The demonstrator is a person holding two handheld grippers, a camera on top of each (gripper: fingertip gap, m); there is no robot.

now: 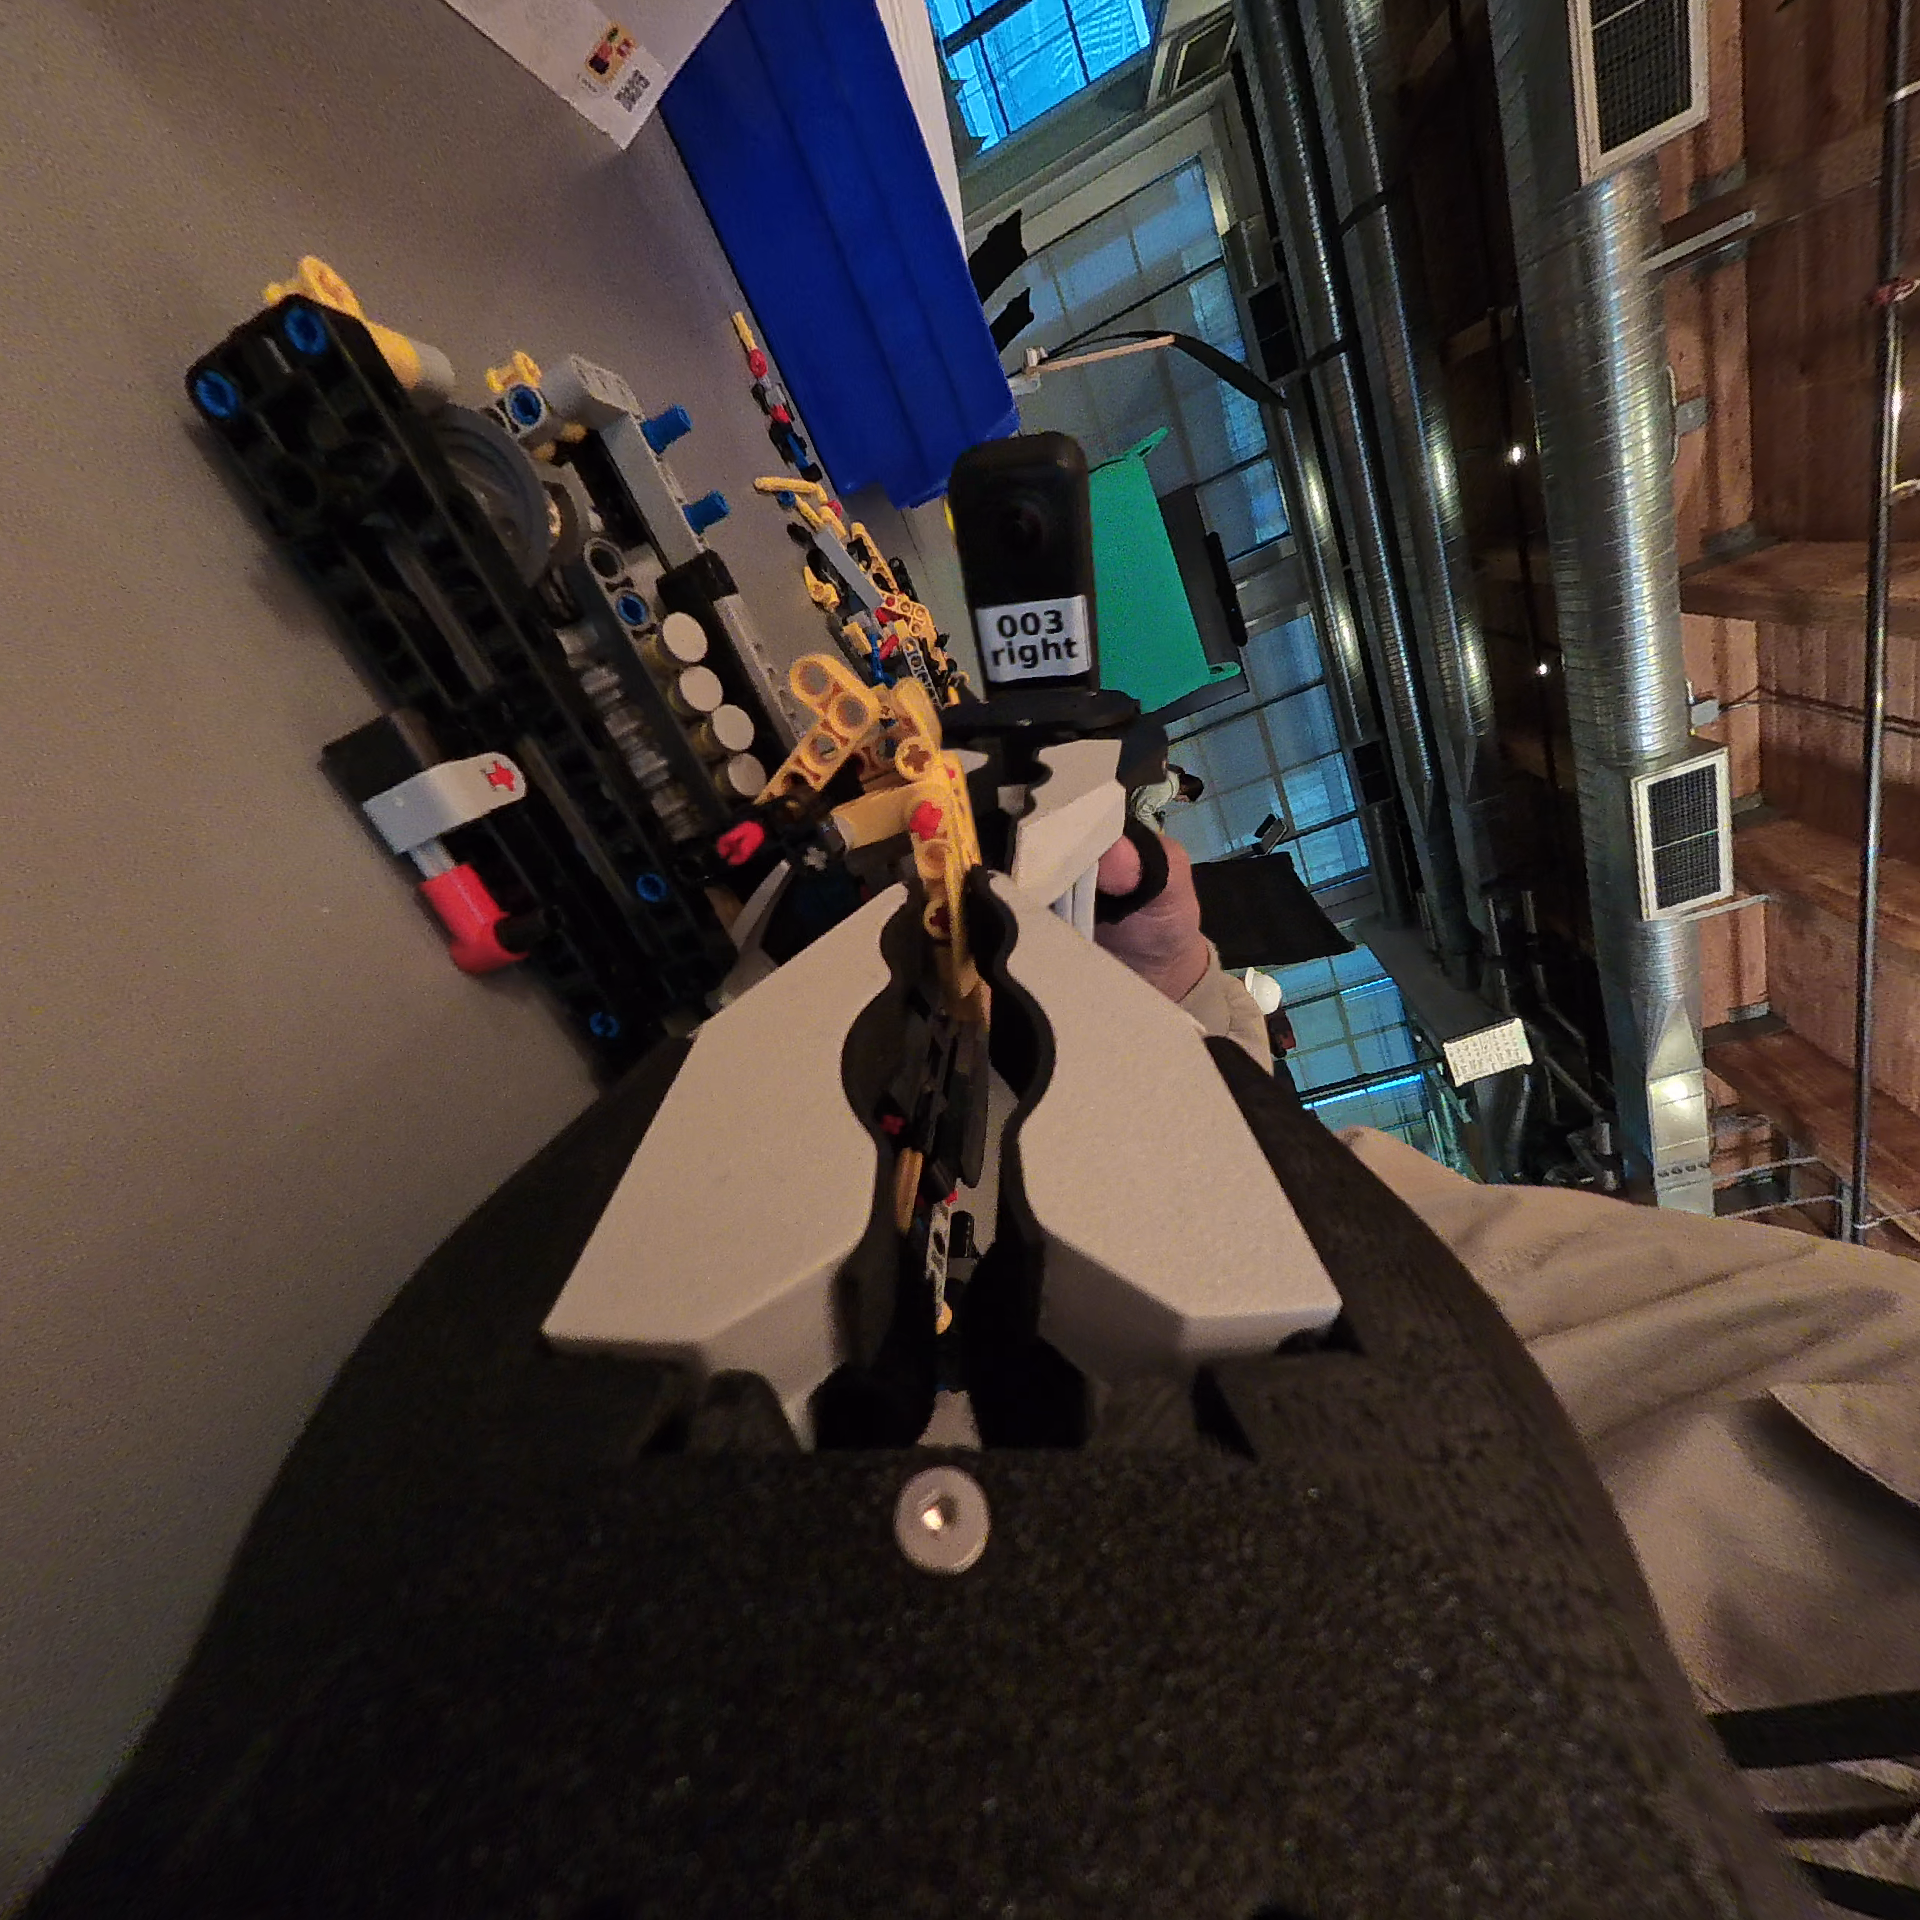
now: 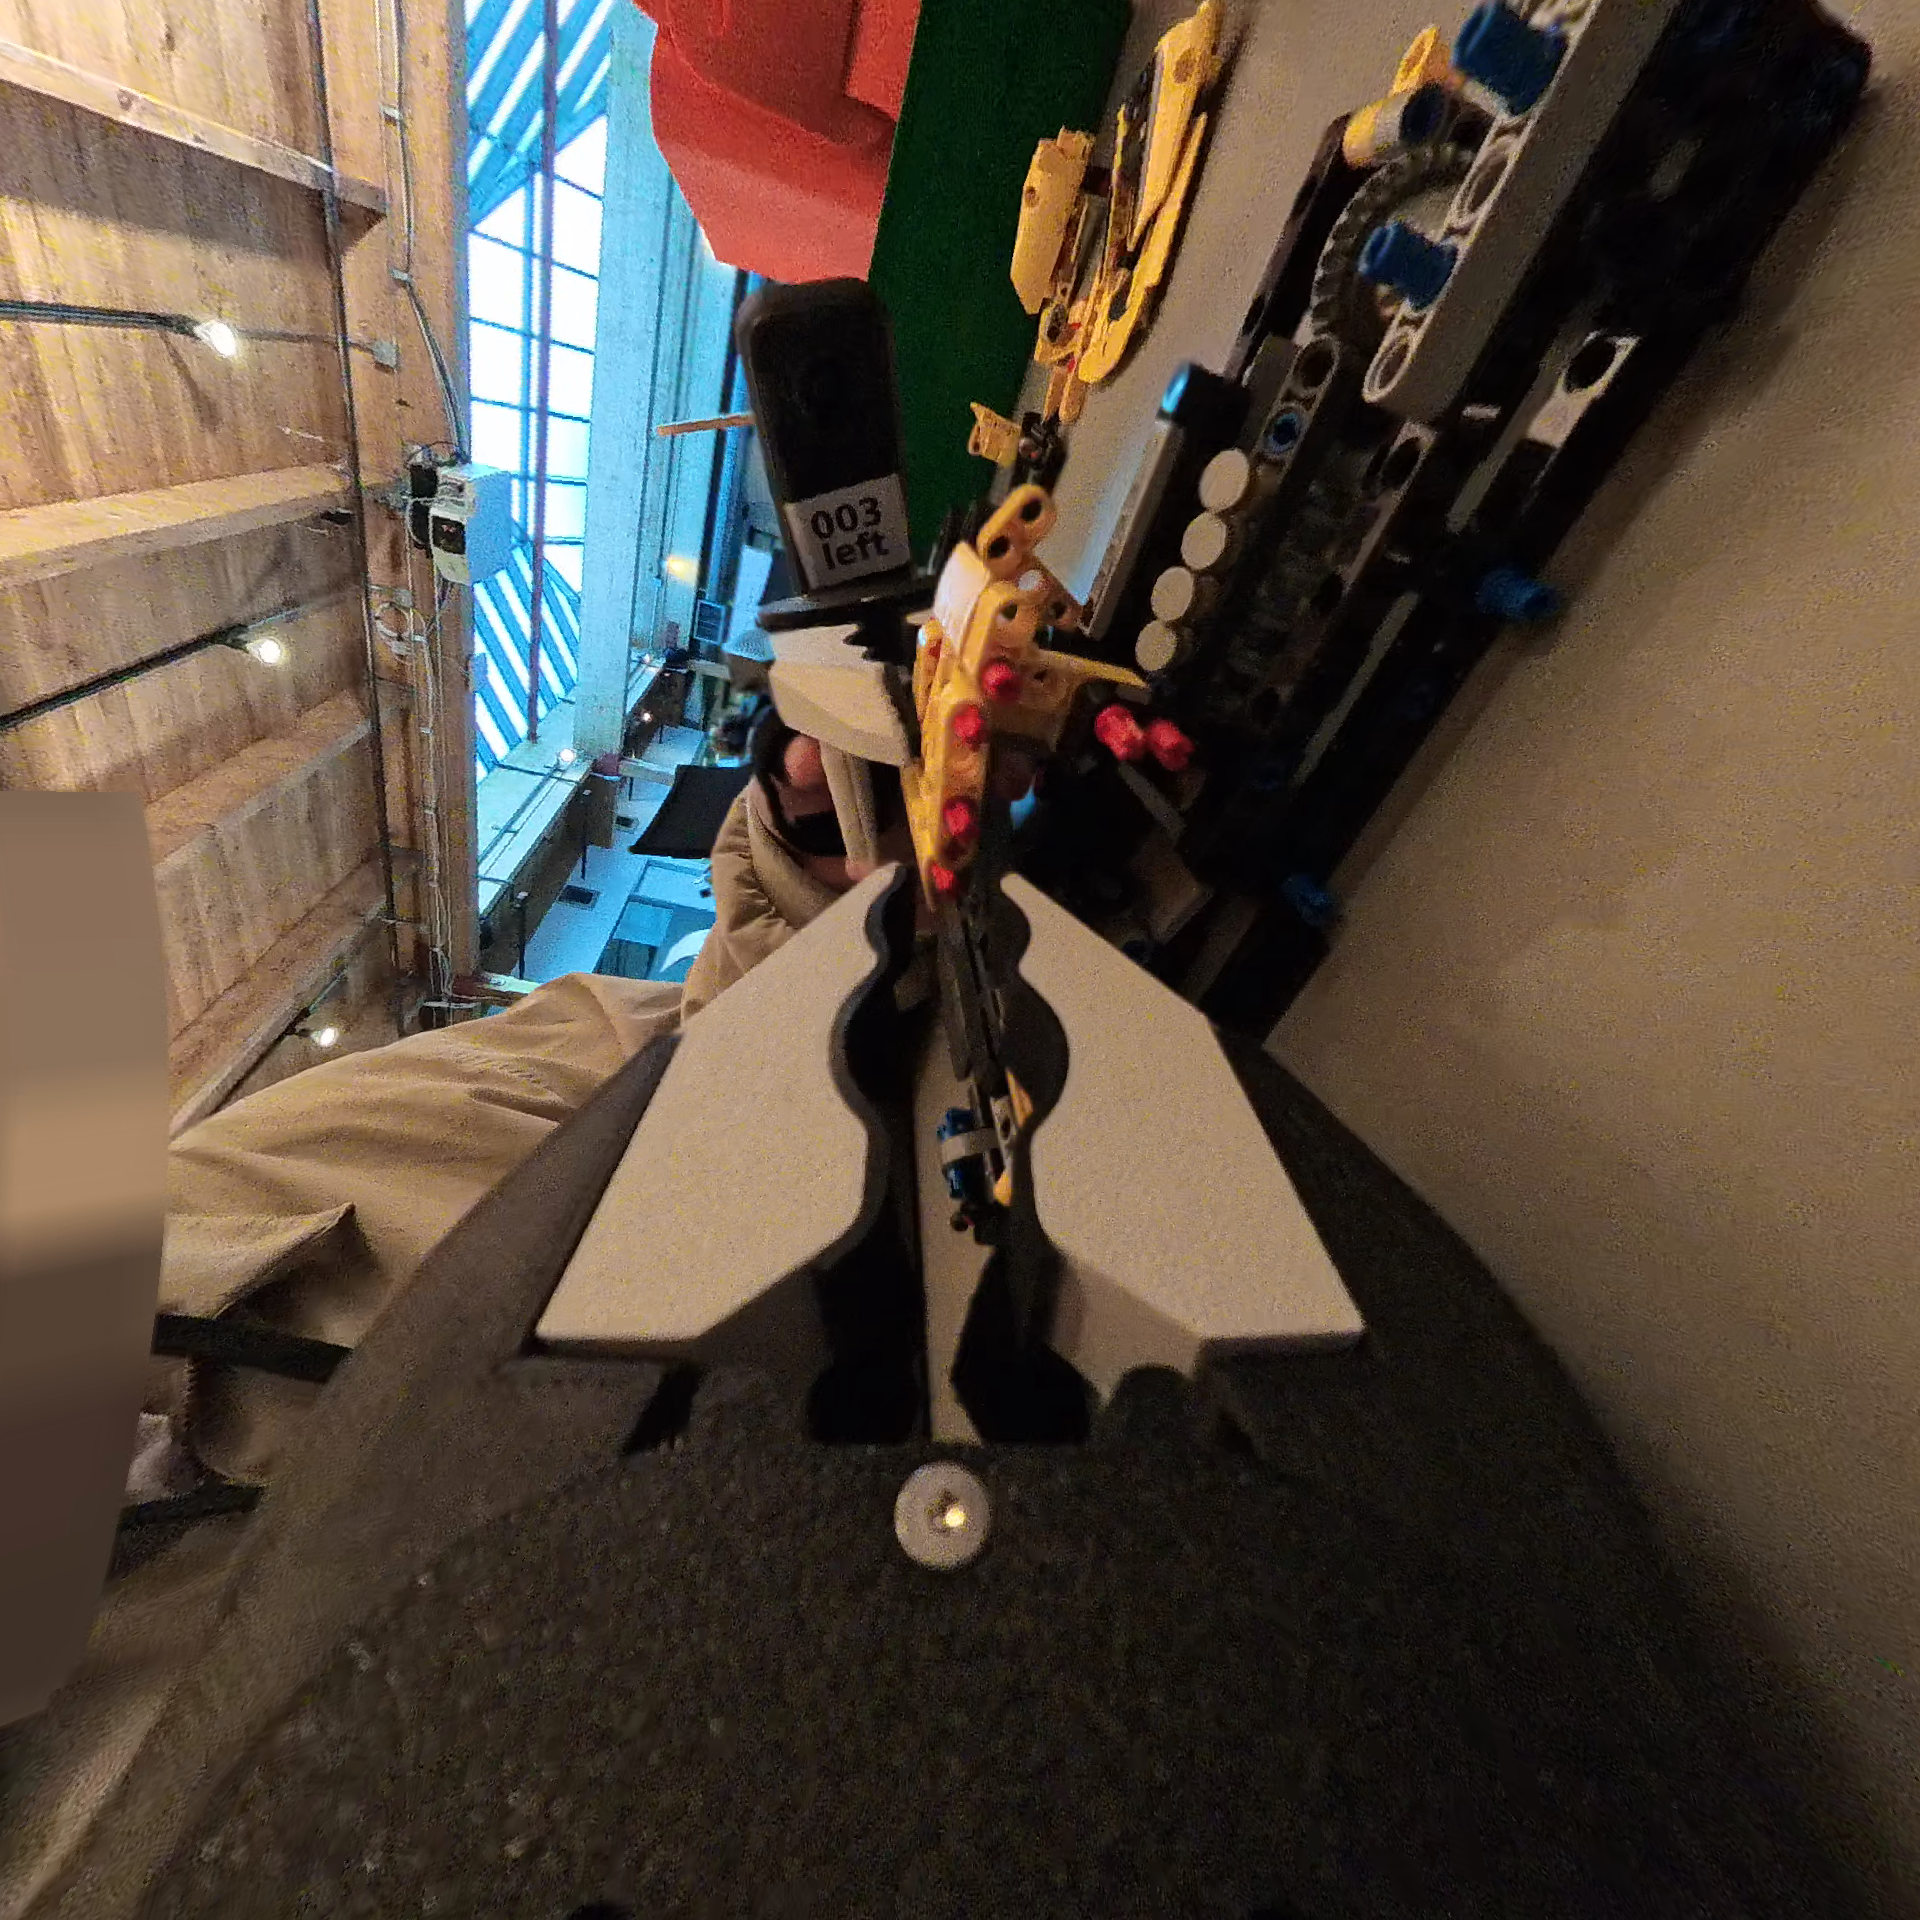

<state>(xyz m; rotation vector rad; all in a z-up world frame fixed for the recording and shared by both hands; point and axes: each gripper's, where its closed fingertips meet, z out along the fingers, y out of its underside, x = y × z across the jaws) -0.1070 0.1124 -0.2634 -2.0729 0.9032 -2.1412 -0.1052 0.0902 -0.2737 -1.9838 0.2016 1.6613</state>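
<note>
Yellow plastic beams studded with red pins form one end of a slim toy-brick assembly, its other end a dark strip. Both tongs share it. The left gripper has its white fingers pressed onto the strip, and the right gripper pinches the same piece from the opposite side, so the part hangs in the air between them, braced at both ends (a two-point hold keeps it from twisting). Just beside it, on the grey tabletop, lies a long black brick chassis with grey gear and white round pegs. Farther off sit loose yellow pieces near a green flat board and a blue bin.
</note>
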